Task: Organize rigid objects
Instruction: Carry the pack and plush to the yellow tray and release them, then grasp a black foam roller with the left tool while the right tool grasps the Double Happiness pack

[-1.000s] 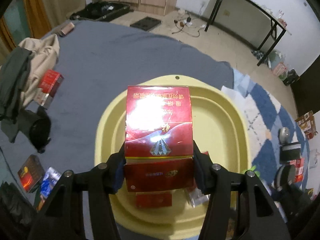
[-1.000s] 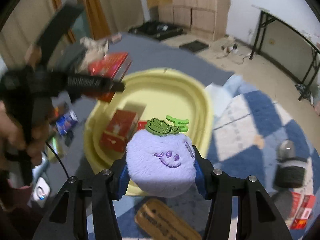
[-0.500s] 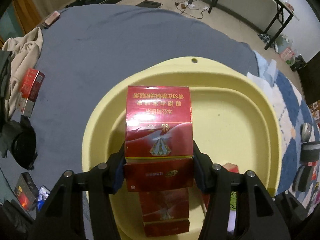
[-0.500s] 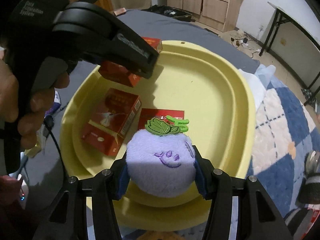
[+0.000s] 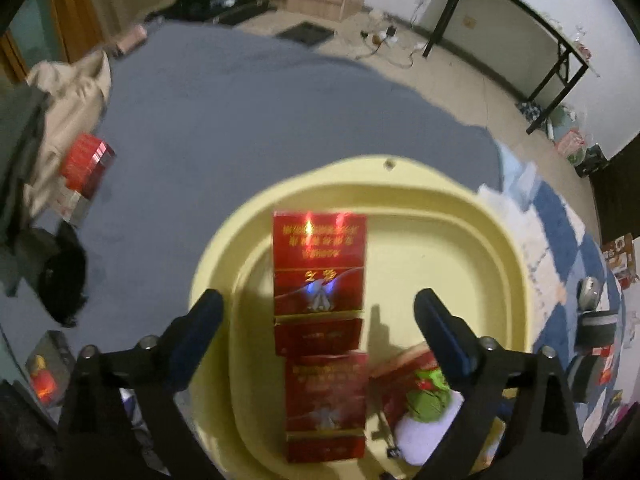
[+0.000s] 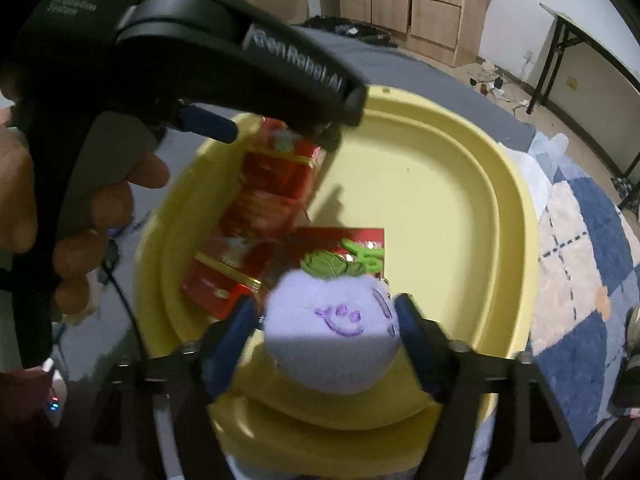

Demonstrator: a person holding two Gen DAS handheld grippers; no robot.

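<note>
A yellow basin (image 5: 460, 248) sits on a grey sheet. My left gripper (image 5: 318, 320) is open, its fingers wide apart above the basin. A red box (image 5: 318, 280) lies loose in the basin between them, with a second red box (image 5: 326, 404) in front of it. My right gripper (image 6: 326, 332) has its fingers slightly parted around a purple plush toy (image 6: 334, 332) with a green leaf, over the basin's near side (image 6: 400, 412). The red boxes (image 6: 276, 184) and the left gripper's body (image 6: 240, 56) show at left in the right wrist view.
Another red box (image 5: 84, 164) lies on the grey sheet (image 5: 240, 112) at left, beside clothes (image 5: 60, 92) and a black object (image 5: 64, 276). A blue checked rug (image 6: 580, 260) lies right of the basin. A black-legged table (image 5: 520, 32) stands at the back right.
My left gripper opened and let go of the red box, which now lies in the basin. My right gripper's fingers have loosened around the plush toy and moved lower over the basin.
</note>
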